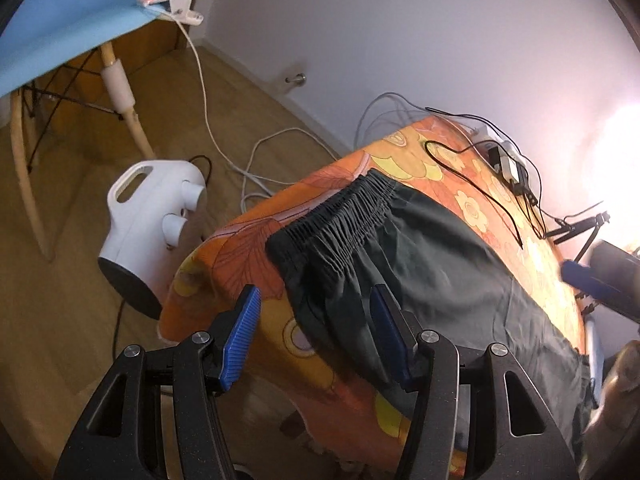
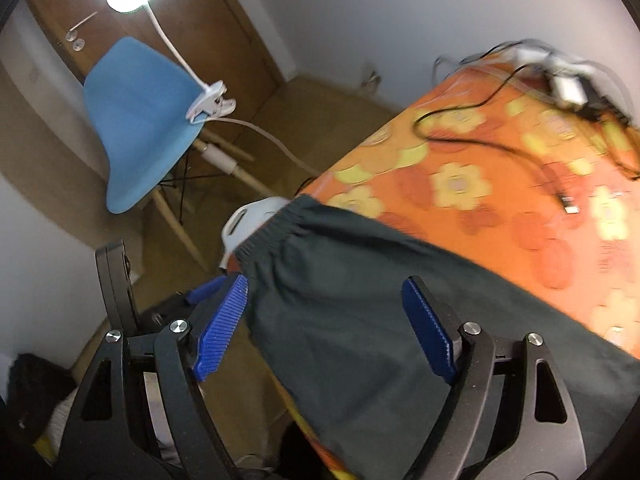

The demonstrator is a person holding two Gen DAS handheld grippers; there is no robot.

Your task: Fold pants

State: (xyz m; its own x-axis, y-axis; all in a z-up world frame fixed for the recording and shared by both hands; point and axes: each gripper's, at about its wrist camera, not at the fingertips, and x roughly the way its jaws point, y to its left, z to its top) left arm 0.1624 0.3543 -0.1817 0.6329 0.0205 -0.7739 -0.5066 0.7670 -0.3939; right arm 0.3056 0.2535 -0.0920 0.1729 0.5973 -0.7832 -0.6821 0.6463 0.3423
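Observation:
Dark green pants (image 1: 440, 272) lie flat on a table under an orange flowered cloth (image 1: 420, 160), with the gathered elastic waistband (image 1: 336, 208) toward the table's left end. My left gripper (image 1: 316, 332) hovers open over the near waistband corner, and its blue pads grip nothing. At the right edge of that view the right gripper's blue finger (image 1: 588, 280) shows. In the right wrist view the pants (image 2: 360, 340) hang over the near table edge. My right gripper (image 2: 326, 328) stands wide open above them, pads clear of the fabric. The left gripper's pad (image 2: 204, 290) shows just beyond it.
A white appliance (image 1: 152, 216) stands on the wooden floor by the table's left end. A blue chair (image 2: 144, 120) with a clip-on lamp (image 2: 212, 102) is further off. Black cables and chargers (image 1: 508, 168) lie along the table's far side by the wall.

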